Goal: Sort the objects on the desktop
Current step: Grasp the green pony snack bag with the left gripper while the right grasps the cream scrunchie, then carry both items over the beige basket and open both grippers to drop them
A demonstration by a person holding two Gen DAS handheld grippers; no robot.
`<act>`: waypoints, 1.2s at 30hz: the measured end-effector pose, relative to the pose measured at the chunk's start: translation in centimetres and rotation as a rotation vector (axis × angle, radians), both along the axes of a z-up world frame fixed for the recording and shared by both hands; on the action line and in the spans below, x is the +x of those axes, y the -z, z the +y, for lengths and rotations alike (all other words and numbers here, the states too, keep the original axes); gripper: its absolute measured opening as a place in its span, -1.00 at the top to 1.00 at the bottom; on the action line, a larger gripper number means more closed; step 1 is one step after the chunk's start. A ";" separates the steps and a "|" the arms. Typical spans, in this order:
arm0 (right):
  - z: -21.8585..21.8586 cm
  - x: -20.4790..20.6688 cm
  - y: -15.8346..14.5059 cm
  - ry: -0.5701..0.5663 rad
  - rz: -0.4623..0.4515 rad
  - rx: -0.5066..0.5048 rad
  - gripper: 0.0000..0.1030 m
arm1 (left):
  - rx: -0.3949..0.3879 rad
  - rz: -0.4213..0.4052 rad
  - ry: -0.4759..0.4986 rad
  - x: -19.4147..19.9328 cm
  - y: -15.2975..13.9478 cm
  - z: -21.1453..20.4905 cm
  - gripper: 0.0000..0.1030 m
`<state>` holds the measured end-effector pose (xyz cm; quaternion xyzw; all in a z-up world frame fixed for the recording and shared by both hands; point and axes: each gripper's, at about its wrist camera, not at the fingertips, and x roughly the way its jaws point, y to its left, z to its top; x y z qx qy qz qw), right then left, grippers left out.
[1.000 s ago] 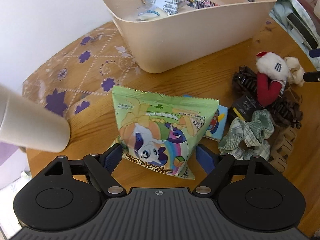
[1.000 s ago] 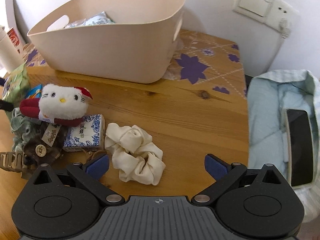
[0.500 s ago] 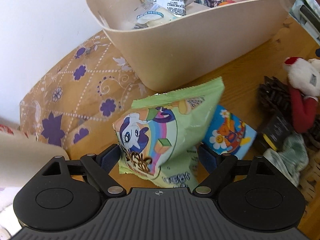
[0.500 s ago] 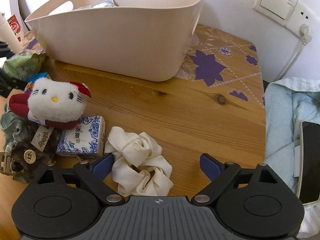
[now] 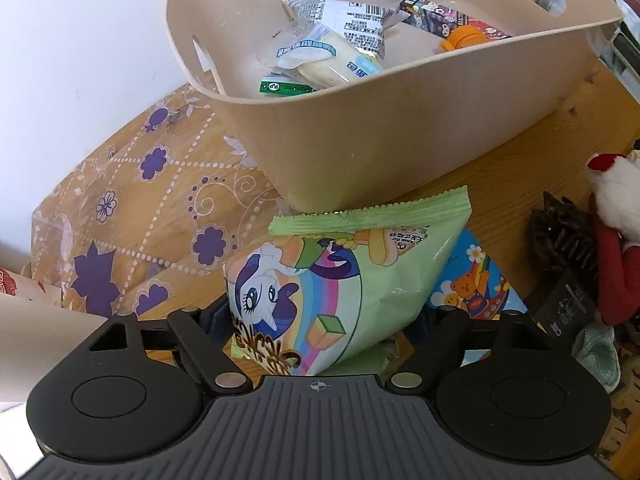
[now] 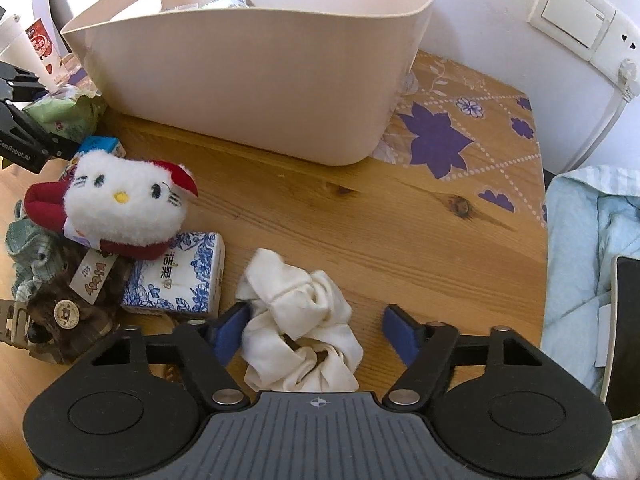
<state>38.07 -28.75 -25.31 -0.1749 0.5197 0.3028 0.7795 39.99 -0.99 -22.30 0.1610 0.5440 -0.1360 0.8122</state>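
Note:
My left gripper [image 5: 320, 320] is shut on a green pony snack bag [image 5: 344, 280] and holds it off the table, just short of the beige basket [image 5: 400, 120]. The basket holds several snack packets. In the right wrist view the bag [image 6: 64, 114] shows at the far left beside the basket [image 6: 260, 80]. My right gripper [image 6: 316, 326] is open, its jaws on either side of a white scrunchie [image 6: 300, 320] on the wooden table [image 6: 360, 208].
A Hello Kitty plush [image 6: 124, 204], a blue-and-white tissue pack [image 6: 180, 276], a green scrunchie [image 6: 28, 248], brown hair clips [image 6: 60, 316] and a blue bear-print pack [image 5: 476, 284] lie at the table's left. A paper cup [image 5: 40, 344] stands left. Light blue cloth [image 6: 580, 260] lies right.
My left gripper has lifted the snack bag off the table and carried it toward the basket. My right gripper has moved forward over the white scrunchie.

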 end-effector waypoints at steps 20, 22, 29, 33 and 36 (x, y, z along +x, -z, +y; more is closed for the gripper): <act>-0.3 -1.3 -2.9 0.014 -0.093 0.005 0.68 | -0.020 -0.121 -0.054 -2.6 -3.1 0.0 -0.36; -0.2 -1.5 -4.0 0.004 -0.115 0.013 0.68 | -0.023 -0.134 -0.058 -2.9 -3.9 0.0 -0.36; 0.5 -1.9 -7.8 0.001 -0.170 0.040 0.68 | -0.048 -0.184 -0.078 -4.2 -6.6 0.2 -0.36; 1.0 -2.4 -10.2 -0.014 -0.229 0.040 0.68 | -0.059 -0.216 -0.096 -4.9 -8.2 0.5 -0.36; 1.3 -2.8 -12.0 -0.015 -0.252 0.054 0.69 | -0.064 -0.236 -0.112 -5.4 -9.4 0.8 -0.36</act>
